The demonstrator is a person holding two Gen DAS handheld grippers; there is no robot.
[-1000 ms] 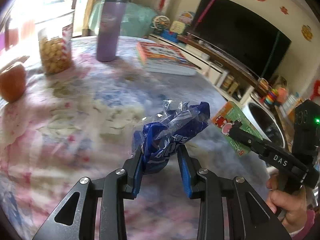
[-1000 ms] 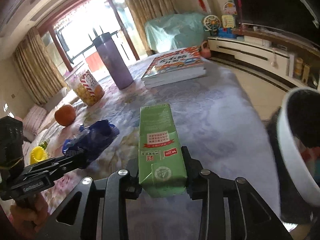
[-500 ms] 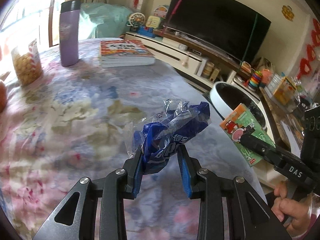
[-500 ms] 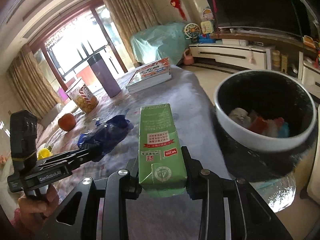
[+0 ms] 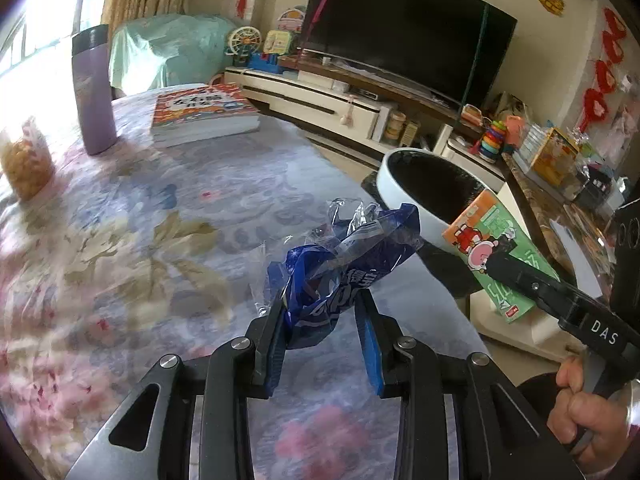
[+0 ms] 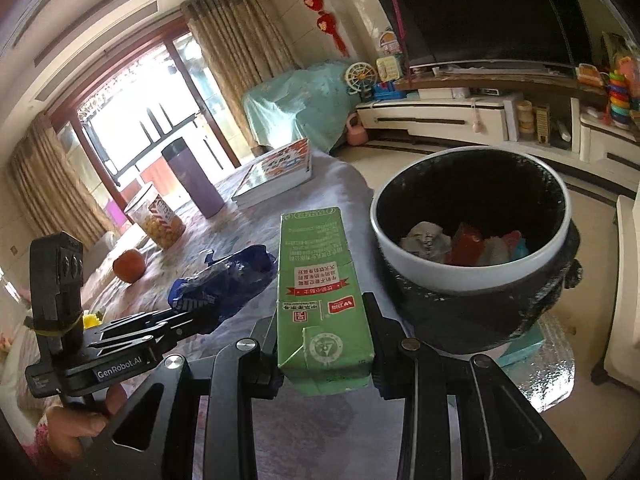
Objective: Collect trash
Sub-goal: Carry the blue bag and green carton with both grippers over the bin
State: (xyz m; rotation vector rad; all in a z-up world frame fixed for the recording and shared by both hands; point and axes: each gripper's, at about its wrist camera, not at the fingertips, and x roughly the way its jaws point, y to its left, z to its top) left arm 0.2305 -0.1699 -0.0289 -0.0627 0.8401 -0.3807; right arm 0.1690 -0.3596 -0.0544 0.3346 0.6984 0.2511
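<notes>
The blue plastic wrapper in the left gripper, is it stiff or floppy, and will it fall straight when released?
Probably floppy: the blue wrapper is crumpled and sags past the left gripper. It looks thin and light, so it may flutter or cling rather than drop cleanly.

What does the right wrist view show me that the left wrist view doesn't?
Only the right wrist view: crumpled trash inside the white-rimmed black bin, and an orange fruit on the table. Only the left wrist view: the green drink carton's cartoon face. Both: the crumpled blue plastic wrapper in the left claw, and the purple tumbler.
</notes>
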